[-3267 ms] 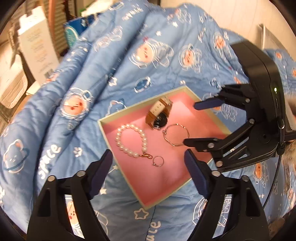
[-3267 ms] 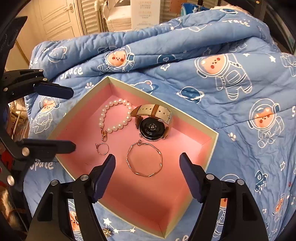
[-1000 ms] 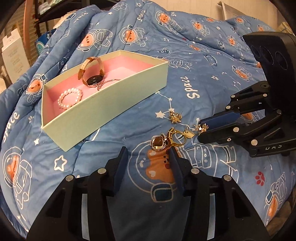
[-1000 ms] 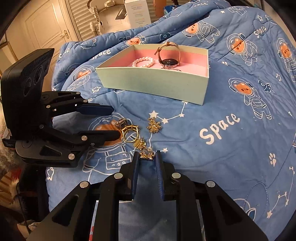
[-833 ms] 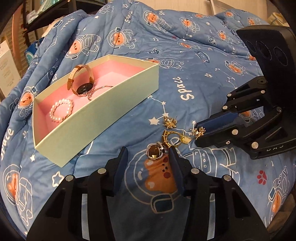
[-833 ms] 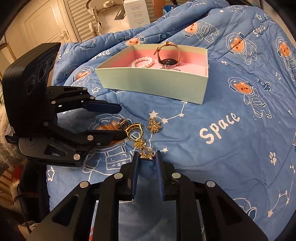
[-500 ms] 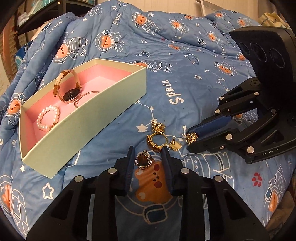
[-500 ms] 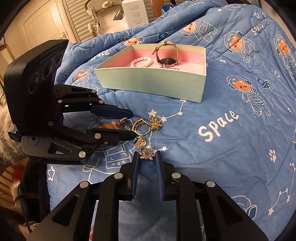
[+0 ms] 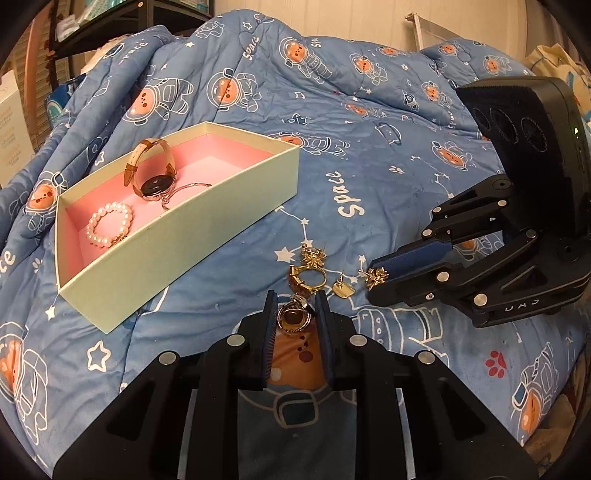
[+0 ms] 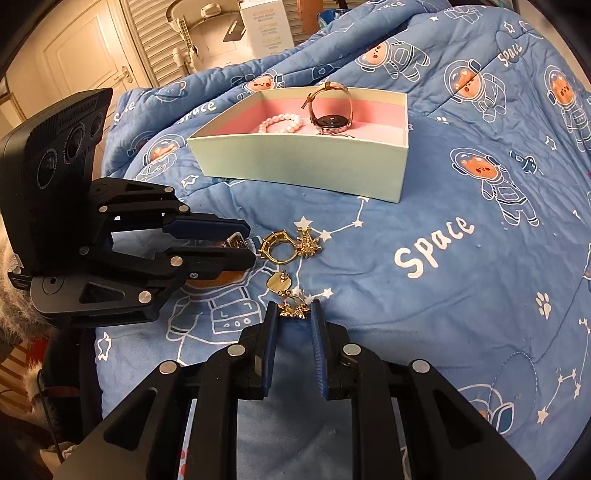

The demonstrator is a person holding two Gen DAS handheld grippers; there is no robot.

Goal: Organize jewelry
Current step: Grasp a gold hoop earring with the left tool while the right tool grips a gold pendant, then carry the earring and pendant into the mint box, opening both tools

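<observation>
A pale green box with a pink lining lies on the blue quilt and holds a watch, a pearl bracelet and a thin bangle. My left gripper is shut on a dark-stone ring. My right gripper is shut on a gold star earring. Loose on the quilt between them lie a gold ring, a second star earring and a small heart earring. The box also shows in the right wrist view.
The quilt is rumpled and rises behind the box. A white carton and louvred doors stand beyond the bed in the right wrist view. Shelving stands at the far left of the left wrist view.
Both grippers left the box and dropped to the loose jewelry. My left gripper closed from open onto the dark-stone ring. My right gripper stayed shut on the star earring.
</observation>
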